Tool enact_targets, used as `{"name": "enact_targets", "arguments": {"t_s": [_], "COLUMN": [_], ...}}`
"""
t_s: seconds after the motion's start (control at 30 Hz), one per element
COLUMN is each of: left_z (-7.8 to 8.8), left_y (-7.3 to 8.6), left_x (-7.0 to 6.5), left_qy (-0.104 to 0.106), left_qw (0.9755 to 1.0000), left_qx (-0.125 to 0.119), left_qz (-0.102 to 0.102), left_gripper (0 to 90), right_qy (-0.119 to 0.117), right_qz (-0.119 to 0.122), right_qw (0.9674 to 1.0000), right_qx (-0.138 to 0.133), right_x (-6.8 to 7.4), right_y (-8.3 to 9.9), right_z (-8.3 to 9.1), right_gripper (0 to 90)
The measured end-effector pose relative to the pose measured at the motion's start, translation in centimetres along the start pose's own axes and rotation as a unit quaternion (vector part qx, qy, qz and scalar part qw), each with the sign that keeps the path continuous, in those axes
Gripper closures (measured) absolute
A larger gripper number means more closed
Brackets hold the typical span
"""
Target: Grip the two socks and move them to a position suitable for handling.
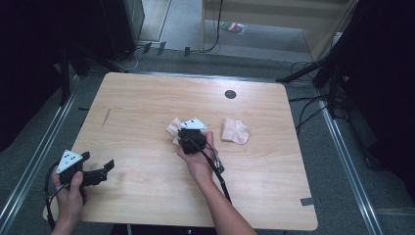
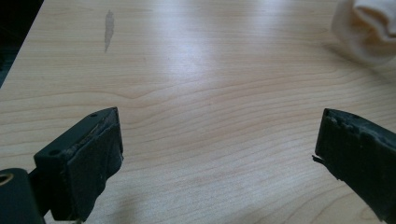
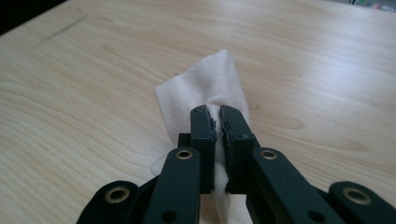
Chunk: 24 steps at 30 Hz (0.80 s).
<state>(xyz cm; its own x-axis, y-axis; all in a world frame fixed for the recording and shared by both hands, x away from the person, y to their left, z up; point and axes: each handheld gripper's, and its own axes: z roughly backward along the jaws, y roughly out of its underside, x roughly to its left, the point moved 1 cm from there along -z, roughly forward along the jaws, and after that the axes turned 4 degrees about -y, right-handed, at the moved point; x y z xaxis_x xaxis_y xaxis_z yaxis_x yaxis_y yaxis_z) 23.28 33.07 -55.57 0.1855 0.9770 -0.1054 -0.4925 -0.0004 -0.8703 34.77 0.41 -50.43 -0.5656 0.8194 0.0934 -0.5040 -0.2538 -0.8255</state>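
Cloth hides much of itself at the table's centre: the pale piece (image 1: 173, 128) under the right gripper (image 1: 188, 131) shows in the high view as a peach corner poking out at the gripper's ten o'clock, the rest covered by the black body, its grey three-cornered plate and the right hand (image 1: 198, 159). In the right gripper view that same cloth (image 3: 208, 86) looks white, fans out toward twelve o'clock beyond the jaws and also passes down between them, cut off at the bottom edge. The right gripper (image 3: 217, 112) has its two jaws pressed nearly together with the fabric pinched in the narrow slit.

Two cloths lie on the wooden table (image 1: 147, 98). The second cloth (image 1: 236, 130), crumpled and pinkish, sits near the first at its three o'clock, apart from the gripper. A pale bunched cloth (image 2: 369, 28) is cut off by the frame at one o'clock in the left gripper view; which of the two it is I cannot tell.

The left gripper (image 1: 103, 169), held by the left hand (image 1: 71, 193) near the table's seven o'clock corner, points toward three o'clock. Its jaws stand wide apart with bare wood between them and nothing in their grasp (image 2: 217, 140).

One dark round hole (image 1: 230, 94) sits near the far edge at one o'clock, and one thin dark streak (image 1: 106, 116) marks the wood at ten o'clock. A cable (image 1: 220, 178) trails from the right gripper along the forearm.
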Motion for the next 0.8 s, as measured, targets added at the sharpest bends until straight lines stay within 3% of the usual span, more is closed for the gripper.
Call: {"name": "enact_targets", "arguments": {"t_s": [0.3, 0.4, 0.5, 0.53, 0.67, 0.7, 0.73, 0.8], "left_z": [0.3, 0.5, 0.6, 0.7, 0.8, 0.8, 0.7, 0.4], "left_y": [-0.2, -0.5, -0.7, -1.1, -1.9, -1.9, -2.2, -2.6], "left_x": [-0.4, -1.0, -1.9, -3.1, -5.6, -5.6, -6.9, -8.2], "left_qy": [-0.01, 0.007, 0.009, 0.019, 0.044, 0.044, 0.054, 0.067], "left_qw": [0.9999, 0.9999, 0.9999, 0.9996, 0.9986, 0.9986, 0.9978, 0.9968], "left_qx": [-0.007, -0.012, -0.013, -0.015, -0.021, -0.021, -0.023, -0.022], "left_qz": [-0.011, 0.004, -0.003, -0.012, -0.02, -0.02, -0.031, -0.037], "left_gripper": [1.1, 1.1, 1.1, 1.1, 1.1, 1.1, 1.1, 1.1], "right_qy": [-0.013, -0.017, -0.019, -0.022, -0.025, -0.025, -0.025, -0.026], "right_qz": [-0.011, -0.015, -0.019, -0.025, -0.031, -0.031, -0.036, -0.039], "right_qw": [0.9994, 0.9992, 0.999, 0.9988, 0.9984, 0.9984, 0.9982, 0.9981], "right_qx": [-0.03, -0.034, -0.036, -0.037, -0.039, -0.039, -0.041, -0.042], "right_x": [-1.0, -1.3, -1.6, -1.7, -1.8, -1.8, -1.9, -2.0], "right_y": [-0.3, 0.3, 0.9, 1.6, 2.9, 2.9, 3.7, 4.3], "right_z": [5.3, 6.8, 7.9, 8.7, 9.8, 9.8, 10.3, 10.7], "right_gripper": [85.6, 85.6, 85.5, 85.6, 85.6, 85.6, 85.6, 85.5]}}
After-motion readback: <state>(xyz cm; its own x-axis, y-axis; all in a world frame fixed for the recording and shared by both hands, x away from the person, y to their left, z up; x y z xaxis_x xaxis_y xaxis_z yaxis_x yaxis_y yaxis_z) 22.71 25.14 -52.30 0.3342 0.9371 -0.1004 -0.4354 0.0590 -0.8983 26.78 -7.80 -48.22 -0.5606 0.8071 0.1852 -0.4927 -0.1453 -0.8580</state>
